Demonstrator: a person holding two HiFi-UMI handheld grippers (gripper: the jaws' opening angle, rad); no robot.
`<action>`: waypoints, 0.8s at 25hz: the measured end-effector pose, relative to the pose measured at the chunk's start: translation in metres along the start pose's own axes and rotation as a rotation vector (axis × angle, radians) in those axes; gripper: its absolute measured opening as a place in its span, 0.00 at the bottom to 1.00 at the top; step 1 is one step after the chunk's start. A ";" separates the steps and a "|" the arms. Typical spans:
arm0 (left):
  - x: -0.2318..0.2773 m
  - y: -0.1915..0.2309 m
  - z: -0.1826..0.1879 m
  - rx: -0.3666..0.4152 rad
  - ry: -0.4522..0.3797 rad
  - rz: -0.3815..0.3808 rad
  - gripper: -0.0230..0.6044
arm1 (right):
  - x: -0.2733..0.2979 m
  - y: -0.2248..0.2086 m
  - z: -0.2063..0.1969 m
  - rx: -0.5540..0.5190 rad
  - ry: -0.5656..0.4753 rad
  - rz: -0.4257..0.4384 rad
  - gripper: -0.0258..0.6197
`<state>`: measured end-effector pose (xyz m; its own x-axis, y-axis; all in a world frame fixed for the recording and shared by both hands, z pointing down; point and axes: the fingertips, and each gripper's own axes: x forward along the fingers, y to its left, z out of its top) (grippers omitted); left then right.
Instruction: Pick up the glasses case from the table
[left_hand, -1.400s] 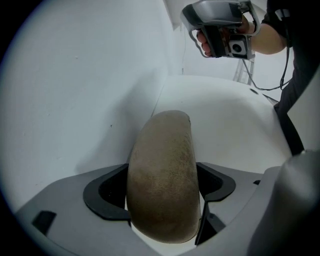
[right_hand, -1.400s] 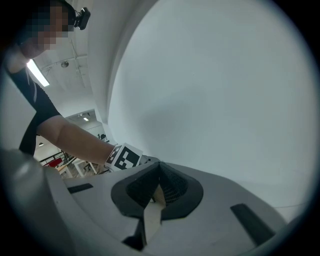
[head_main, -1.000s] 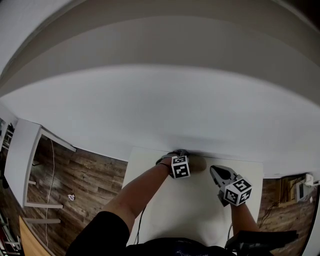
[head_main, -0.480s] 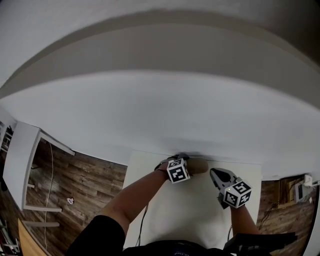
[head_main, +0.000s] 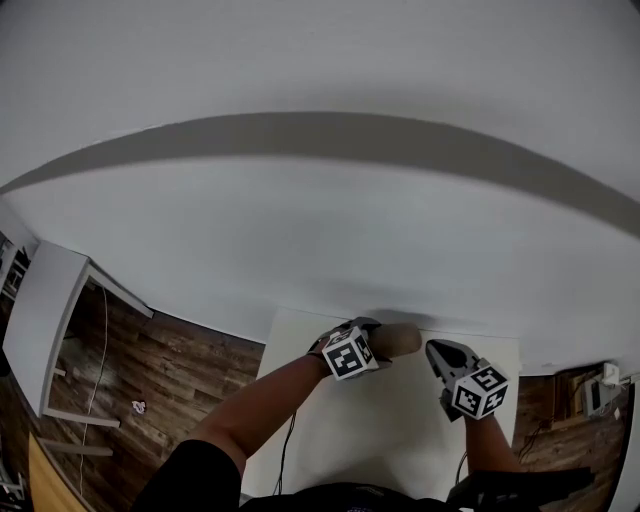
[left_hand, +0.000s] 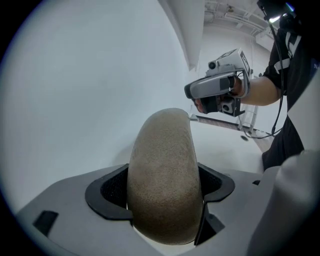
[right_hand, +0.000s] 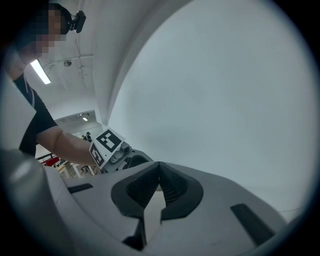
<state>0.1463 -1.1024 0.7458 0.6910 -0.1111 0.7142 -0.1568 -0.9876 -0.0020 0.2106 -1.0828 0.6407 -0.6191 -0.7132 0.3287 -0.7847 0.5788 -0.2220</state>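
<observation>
Glasses case (left_hand: 165, 150), tan and pebble-grained, is clenched by the left gripper (left_hand: 161, 197) fingers and is best raised level off the white table (head_main: 400, 420), the right gripper (right_hand: 159, 192) fingers being closed on nothing.

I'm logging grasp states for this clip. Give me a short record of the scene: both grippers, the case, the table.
left gripper: shut on the case, one jaw on each side
right gripper: shut, empty, apart from the case
case: tan, rounded, its end sticking out past the jaws
table: white, set against a white wall
case clear of table: cannot tell
</observation>
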 end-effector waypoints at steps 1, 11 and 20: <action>-0.009 -0.003 0.001 -0.012 -0.017 0.004 0.68 | -0.002 0.006 0.003 -0.004 -0.004 -0.001 0.04; -0.115 -0.045 0.008 -0.027 -0.146 0.046 0.68 | -0.039 0.077 0.044 -0.036 -0.031 -0.034 0.04; -0.226 -0.111 0.010 0.023 -0.221 0.073 0.68 | -0.094 0.161 0.061 -0.006 -0.069 -0.095 0.04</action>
<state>0.0148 -0.9686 0.5772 0.8165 -0.2016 0.5411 -0.1976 -0.9780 -0.0663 0.1410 -0.9467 0.5178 -0.5426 -0.7904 0.2842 -0.8400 0.5095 -0.1869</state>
